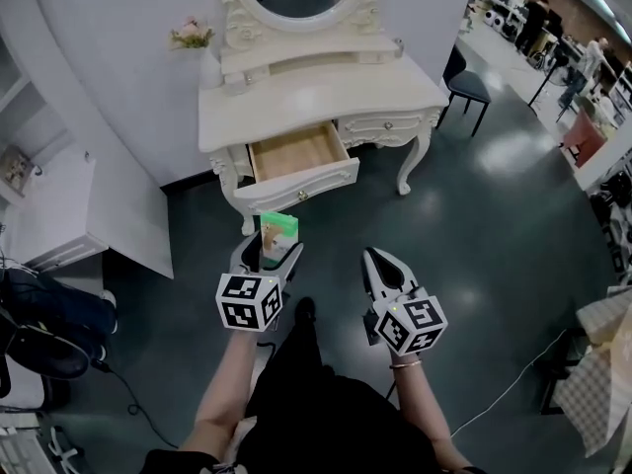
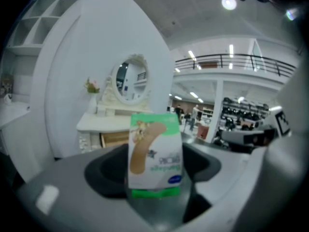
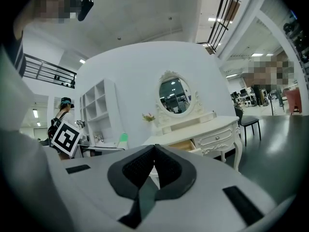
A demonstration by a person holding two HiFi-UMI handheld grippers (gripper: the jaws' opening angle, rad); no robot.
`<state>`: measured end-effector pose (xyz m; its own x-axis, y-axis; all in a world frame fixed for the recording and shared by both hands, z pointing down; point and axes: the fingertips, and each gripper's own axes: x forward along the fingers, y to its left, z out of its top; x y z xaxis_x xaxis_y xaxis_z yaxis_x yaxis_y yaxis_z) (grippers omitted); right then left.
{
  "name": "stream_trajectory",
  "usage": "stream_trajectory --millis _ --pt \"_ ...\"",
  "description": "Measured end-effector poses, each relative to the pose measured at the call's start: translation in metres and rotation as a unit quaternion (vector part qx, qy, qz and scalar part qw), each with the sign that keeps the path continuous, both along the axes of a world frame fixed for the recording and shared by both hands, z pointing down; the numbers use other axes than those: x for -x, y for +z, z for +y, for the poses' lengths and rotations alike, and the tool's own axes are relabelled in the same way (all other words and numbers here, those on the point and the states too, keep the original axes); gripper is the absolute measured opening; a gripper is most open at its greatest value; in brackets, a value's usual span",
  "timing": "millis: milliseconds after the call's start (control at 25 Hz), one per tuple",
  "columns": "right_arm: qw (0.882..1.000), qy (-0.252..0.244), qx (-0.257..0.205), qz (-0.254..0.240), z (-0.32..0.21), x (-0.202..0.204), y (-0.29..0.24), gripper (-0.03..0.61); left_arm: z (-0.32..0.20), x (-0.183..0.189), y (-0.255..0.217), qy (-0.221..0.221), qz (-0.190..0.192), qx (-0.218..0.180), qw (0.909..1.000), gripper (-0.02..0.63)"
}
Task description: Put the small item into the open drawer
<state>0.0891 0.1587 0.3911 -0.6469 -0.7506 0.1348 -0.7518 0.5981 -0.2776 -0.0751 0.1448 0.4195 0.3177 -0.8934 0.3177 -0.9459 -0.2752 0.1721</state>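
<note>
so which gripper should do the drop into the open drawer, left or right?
Left. The left gripper holds the plaster box and sits almost straight below the open drawer. The right gripper is shut and empty.

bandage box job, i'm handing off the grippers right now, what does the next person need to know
Left gripper: shut on the bandage box, held upright.
Right gripper: fingers together, empty.
Drawer of the dressing table: open, ahead of both grippers, not yet reached.
Done: box is in hand, drawer is open.
Left: carry the box over the drawer, lower it in, let go.
</note>
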Motion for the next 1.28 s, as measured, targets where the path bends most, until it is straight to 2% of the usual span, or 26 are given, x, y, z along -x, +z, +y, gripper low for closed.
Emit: stream_trajectory --millis 720,1280 --pt "0.999 0.033 0.011 0.017 -0.161 0.053 -0.001 0.005 -0.174 0.04 0.009 0.052 -0.02 0.024 0.9981 0.35" --pt "0.998 0.049 0.019 0.023 -0.22 0.067 0.004 0.005 -0.244 0.055 0.016 0.075 -0.034 0.034 0.996 0.35"
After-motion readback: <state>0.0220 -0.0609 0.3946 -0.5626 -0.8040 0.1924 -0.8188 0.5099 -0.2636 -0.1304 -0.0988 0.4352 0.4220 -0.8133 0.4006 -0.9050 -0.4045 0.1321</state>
